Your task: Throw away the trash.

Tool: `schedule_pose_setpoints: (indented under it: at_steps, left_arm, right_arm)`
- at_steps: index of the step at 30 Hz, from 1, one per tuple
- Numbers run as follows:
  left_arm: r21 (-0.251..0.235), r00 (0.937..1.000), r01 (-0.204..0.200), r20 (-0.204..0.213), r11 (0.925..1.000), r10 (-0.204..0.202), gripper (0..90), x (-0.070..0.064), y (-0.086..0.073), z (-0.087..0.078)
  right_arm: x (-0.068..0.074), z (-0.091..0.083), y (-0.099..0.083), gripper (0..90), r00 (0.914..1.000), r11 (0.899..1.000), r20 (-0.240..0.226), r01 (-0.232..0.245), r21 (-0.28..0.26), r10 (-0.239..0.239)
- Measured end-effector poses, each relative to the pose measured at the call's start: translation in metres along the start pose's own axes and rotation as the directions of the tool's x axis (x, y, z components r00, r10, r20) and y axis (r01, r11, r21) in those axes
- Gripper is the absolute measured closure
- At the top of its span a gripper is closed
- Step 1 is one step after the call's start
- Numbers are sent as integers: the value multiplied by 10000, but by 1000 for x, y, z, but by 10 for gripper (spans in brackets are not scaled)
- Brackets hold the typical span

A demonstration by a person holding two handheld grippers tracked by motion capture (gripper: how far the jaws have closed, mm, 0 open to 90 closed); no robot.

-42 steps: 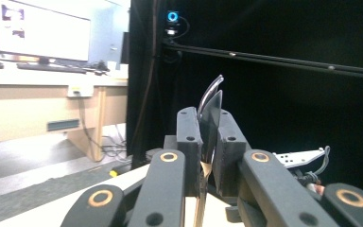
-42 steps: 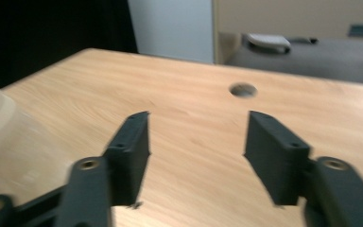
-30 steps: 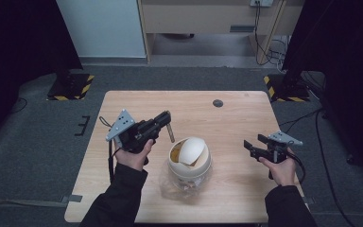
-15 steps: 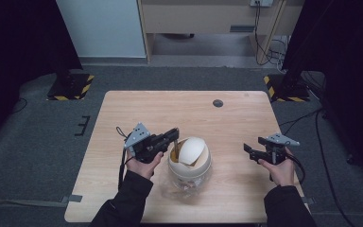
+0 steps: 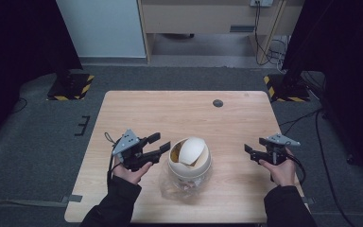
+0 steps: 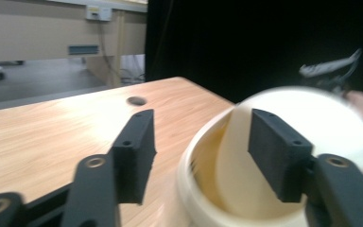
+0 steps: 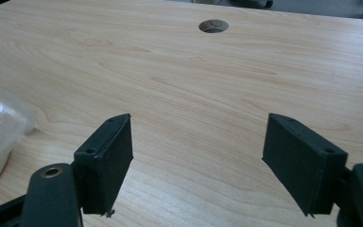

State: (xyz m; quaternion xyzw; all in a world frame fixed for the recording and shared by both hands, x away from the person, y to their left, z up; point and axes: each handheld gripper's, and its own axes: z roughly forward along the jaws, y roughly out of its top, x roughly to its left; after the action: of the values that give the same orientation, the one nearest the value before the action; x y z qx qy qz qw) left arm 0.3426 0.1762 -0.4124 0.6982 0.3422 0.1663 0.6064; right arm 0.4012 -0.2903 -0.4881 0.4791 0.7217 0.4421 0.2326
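Centrally placed item: one cream tub (image 5: 189,163), round, thin-walled, probably light plastic or paper, standing on the tabletop (image 5: 184,113) just beside the left gripper (image 5: 157,144), whose jaws are apart and straddle its near rim. A pale disc-shaped lid (image 5: 192,150) leans tilted in the mouth; likely loose and easily tipped. Crinkled clear film (image 5: 172,182) lies round the base, soft and slippery. Best hold, by judgement: the stiff rolled rim (image 6: 194,198), pinched gently to avoid buckling. Right gripper (image 5: 251,152): jaws apart, empty, well apart from the tub over bare pale wood grain.
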Motion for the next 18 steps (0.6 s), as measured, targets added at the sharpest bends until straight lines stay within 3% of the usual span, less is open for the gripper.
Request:
schedule_pose_setpoints:
  at_steps: [3,4,5,9,10,12,13,16,17,18]
  left_arm:
    - [465,9979,-124,-636,9988,154,315,13,-18,-19]
    - [465,9979,-124,-636,9988,154,290,13,-18,-19]
    - [734,9951,-43,-982,9973,115,271,21,-29,-28]
    - [1432,9857,401,-1677,9889,-157,218,41,-53,-43]
    - [1432,9857,401,-1677,9889,-157,212,41,-53,-43]
    - [2641,9721,505,-2342,9632,132,209,55,-69,-51]
    - [2641,9721,505,-2342,9632,132,206,55,-69,-51]
    - [3788,9585,1023,-2850,9198,107,192,71,-84,-54]
    - [4184,9519,1162,-3058,9008,193,187,77,-89,-54]
    - [4421,9478,1240,-3178,8884,259,179,82,-91,-53]
  right_arm:
    - [-3,-1,-1,234,9999,9999,113,-117,8,117]
    - [-3,-1,-1,234,9999,9999,113,-117,8,117]
    - [-5,-1,-2,227,9998,9999,155,-157,51,156]
    - [-7,-1,-5,211,9994,9997,265,-207,134,204]
    - [-7,-1,-5,211,9994,9997,265,-207,134,204]
    - [-8,0,-8,199,9990,9994,372,-240,254,230]
    - [-8,0,-8,199,9990,9994,372,-240,254,230]
    - [-11,1,-11,189,9987,9989,484,-198,435,177]
    - [-11,2,-13,183,9982,9982,551,-248,547,217]
    - [-12,2,-13,180,9981,9978,572,-241,622,206]
